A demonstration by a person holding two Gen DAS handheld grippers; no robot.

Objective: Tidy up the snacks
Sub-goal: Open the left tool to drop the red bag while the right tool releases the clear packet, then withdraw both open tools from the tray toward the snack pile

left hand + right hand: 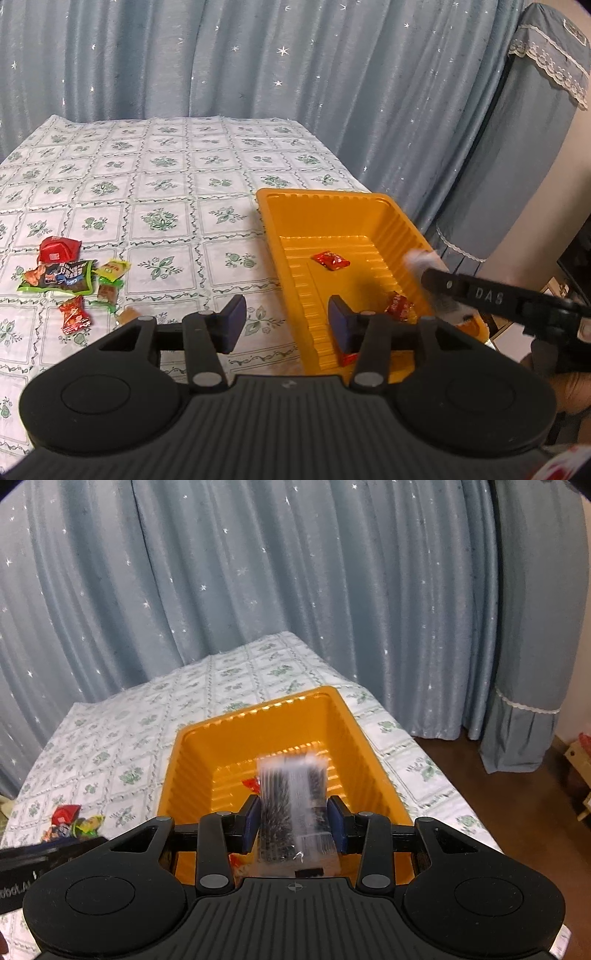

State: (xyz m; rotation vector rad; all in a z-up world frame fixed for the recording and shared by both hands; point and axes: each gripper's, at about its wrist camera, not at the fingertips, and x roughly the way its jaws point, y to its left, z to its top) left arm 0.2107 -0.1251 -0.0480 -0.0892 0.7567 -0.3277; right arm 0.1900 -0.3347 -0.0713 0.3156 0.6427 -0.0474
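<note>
Grippers nearest: left gripper [287, 321] jaws apart, nothing between them, at near left rim of orange tray [384, 201]. Right gripper [291, 821] clamped on black-and-clear snack packet [293, 794], held over tray. Red candies [331, 260] inside tray. Loose snack pile [72, 280] left on floral tablecloth [177, 162], well apart from tray. Behind: star-dotted blue curtain [295, 59]; lace-trimmed covered unit [517, 155] right.

Behind the bench [177, 155], which has a white cloth with green flower squares, hangs a grey-blue curtain [258, 59] with small silver stars. On the right stands a tall thing under a blue cover with lace trim [546, 66], and the floor [461, 760] is dark brown wood.
</note>
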